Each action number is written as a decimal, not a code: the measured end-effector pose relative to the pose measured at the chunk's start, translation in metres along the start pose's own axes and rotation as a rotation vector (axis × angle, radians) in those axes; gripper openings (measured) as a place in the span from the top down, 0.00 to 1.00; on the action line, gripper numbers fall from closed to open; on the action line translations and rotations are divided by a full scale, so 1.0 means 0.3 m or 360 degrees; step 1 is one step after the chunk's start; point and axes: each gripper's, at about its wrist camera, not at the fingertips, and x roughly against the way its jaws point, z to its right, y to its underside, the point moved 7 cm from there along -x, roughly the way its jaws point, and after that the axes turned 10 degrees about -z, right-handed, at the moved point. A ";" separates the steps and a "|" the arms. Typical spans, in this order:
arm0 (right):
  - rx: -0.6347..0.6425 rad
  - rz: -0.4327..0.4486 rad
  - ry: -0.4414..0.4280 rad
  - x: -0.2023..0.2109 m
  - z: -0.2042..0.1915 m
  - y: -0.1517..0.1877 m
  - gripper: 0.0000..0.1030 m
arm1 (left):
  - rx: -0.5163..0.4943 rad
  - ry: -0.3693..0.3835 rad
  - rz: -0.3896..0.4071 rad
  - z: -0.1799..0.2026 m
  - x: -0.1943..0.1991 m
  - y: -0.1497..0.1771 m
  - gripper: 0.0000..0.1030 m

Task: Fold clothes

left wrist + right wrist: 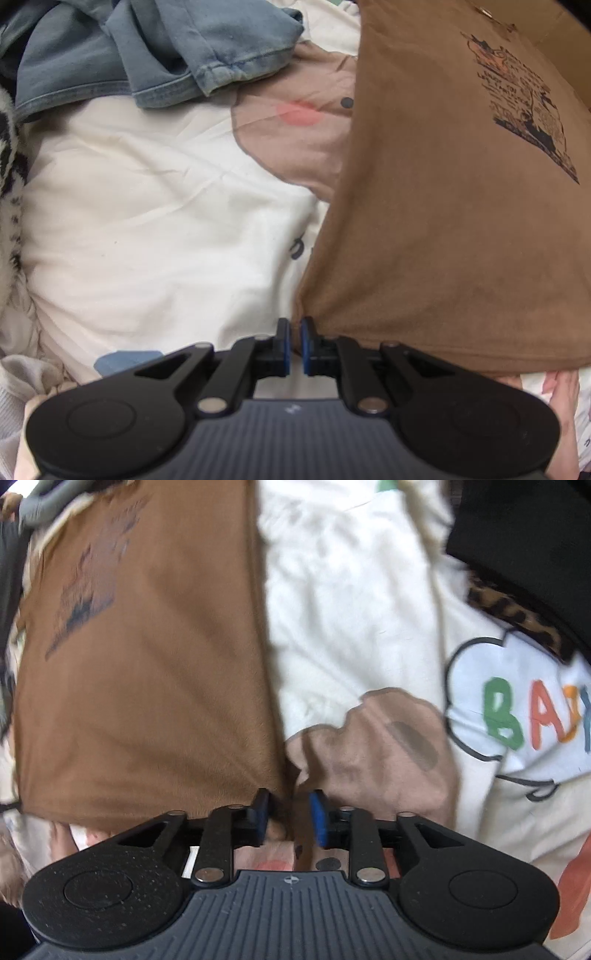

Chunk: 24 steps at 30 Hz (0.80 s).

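Meanwhile left gripper (294,334) pinches brown T-shirt (443,221) corner; right gripper (289,814) fingers parted, releasing; uneven letting-go risks skewed fold on bed (147,221).

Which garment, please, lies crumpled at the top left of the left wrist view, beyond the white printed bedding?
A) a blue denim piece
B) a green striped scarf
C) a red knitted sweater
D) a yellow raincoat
A: the blue denim piece shows faded blue cloth with stitched hems, bunched on the white printed bedding to the left of the brown T-shirt.
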 end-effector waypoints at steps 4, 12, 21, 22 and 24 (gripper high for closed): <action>-0.0096 0.0033 -0.0086 -0.005 0.034 0.018 0.74 | 0.0010 0.0015 0.0002 -0.005 0.005 0.007 0.94; -0.0093 -0.0091 -0.0014 -0.049 0.011 0.047 0.97 | 0.0009 0.0008 0.0012 -0.011 0.058 0.025 0.94; -0.0037 -0.0179 0.0116 0.026 -0.035 0.049 0.97 | 0.0011 0.0018 -0.0003 -0.010 0.137 0.015 0.94; -0.0031 -0.0188 0.0125 0.031 -0.038 0.049 0.97 | 0.0009 0.0014 -0.0007 -0.009 0.142 0.012 0.94; -0.0016 -0.0210 0.0146 0.026 -0.041 0.048 0.97 | -0.0006 -0.0002 -0.0024 -0.005 0.128 0.002 0.94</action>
